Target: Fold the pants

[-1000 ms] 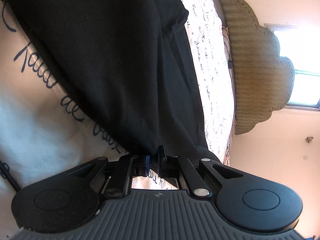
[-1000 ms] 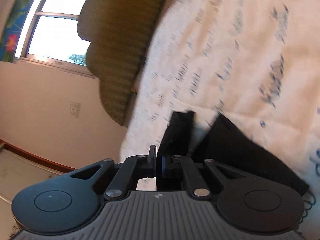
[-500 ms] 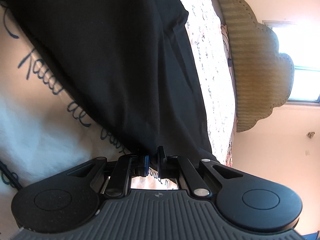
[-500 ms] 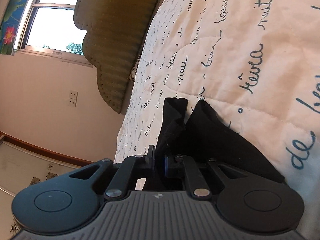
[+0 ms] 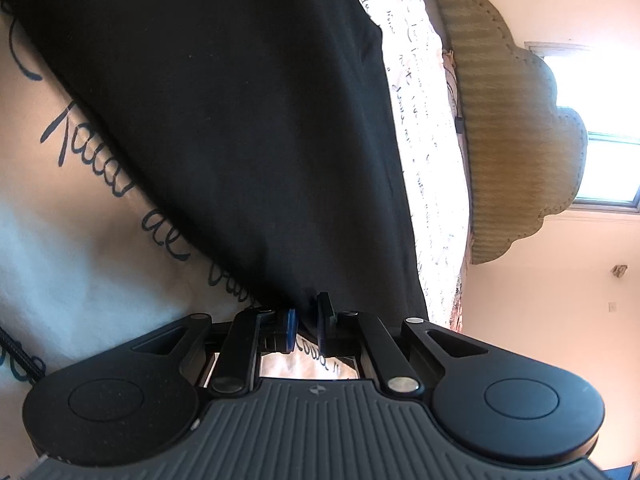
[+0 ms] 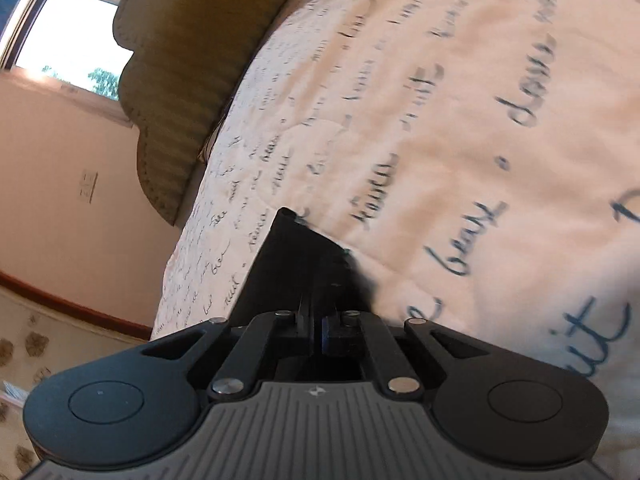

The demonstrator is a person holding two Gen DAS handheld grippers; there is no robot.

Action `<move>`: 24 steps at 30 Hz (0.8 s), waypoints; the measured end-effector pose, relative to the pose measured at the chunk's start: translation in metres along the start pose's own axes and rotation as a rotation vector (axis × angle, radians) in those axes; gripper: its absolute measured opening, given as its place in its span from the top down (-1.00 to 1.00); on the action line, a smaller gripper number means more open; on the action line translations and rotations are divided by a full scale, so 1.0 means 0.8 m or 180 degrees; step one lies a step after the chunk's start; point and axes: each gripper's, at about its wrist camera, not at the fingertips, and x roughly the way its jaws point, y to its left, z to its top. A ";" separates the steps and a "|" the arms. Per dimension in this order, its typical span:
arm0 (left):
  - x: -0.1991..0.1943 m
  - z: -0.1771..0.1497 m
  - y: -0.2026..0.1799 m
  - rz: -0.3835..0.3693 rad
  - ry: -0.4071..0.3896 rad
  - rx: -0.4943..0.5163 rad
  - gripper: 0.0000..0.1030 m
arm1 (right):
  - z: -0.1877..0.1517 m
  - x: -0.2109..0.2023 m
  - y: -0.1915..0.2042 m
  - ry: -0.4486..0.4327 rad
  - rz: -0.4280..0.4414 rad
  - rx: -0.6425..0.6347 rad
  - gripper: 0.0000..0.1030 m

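The black pants (image 5: 240, 120) lie spread on a cream bedspread (image 5: 80, 208) printed with dark script. In the left wrist view my left gripper (image 5: 307, 316) is shut on the near edge of the pants, and the cloth stretches away from it up the frame. In the right wrist view my right gripper (image 6: 316, 320) is shut on another black end of the pants (image 6: 288, 264), which stands up as a small folded flap over the bedspread (image 6: 460, 140). That view is blurred by motion.
A padded olive headboard (image 5: 516, 140) with a scalloped edge stands at the head of the bed, also in the right wrist view (image 6: 188, 60). A bright window (image 6: 68, 40) and a peach wall (image 6: 60, 184) lie beyond. The bed edge drops to a patterned floor (image 6: 80, 344).
My right gripper has moved with its end of the pants, and the held flap now looks smaller and narrower. The left gripper holds its edge with only a slight shift.
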 end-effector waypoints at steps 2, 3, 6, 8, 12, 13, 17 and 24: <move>-0.002 0.001 -0.005 0.0021 0.0006 0.0050 0.75 | -0.001 -0.006 0.013 -0.0040 0.0070 -0.0078 0.94; -0.002 0.002 -0.006 0.0020 0.0001 0.0060 0.75 | 0.001 -0.010 0.024 -0.0059 0.0121 -0.0142 0.94; -0.004 0.000 -0.008 0.0004 -0.0045 0.0064 0.74 | 0.009 -0.023 0.057 -0.0105 0.0352 -0.0272 0.94; -0.004 -0.002 -0.003 -0.0011 -0.0067 0.0023 0.75 | 0.010 -0.022 0.066 -0.0099 0.0322 -0.0377 0.94; -0.004 -0.004 0.007 -0.0018 -0.0010 -0.0081 0.74 | 0.002 0.006 0.000 0.0197 -0.0168 -0.0024 0.91; -0.007 -0.003 0.006 -0.0012 0.0011 -0.0055 0.74 | -0.001 -0.003 -0.012 0.0134 0.0002 0.0111 0.88; -0.019 -0.002 -0.003 -0.0047 0.0065 0.0112 0.59 | -0.011 -0.038 0.005 -0.0095 -0.0081 -0.0058 0.45; -0.027 -0.011 -0.003 -0.0137 0.0091 0.0187 0.48 | -0.028 -0.049 0.001 0.0152 -0.0090 0.0062 -0.02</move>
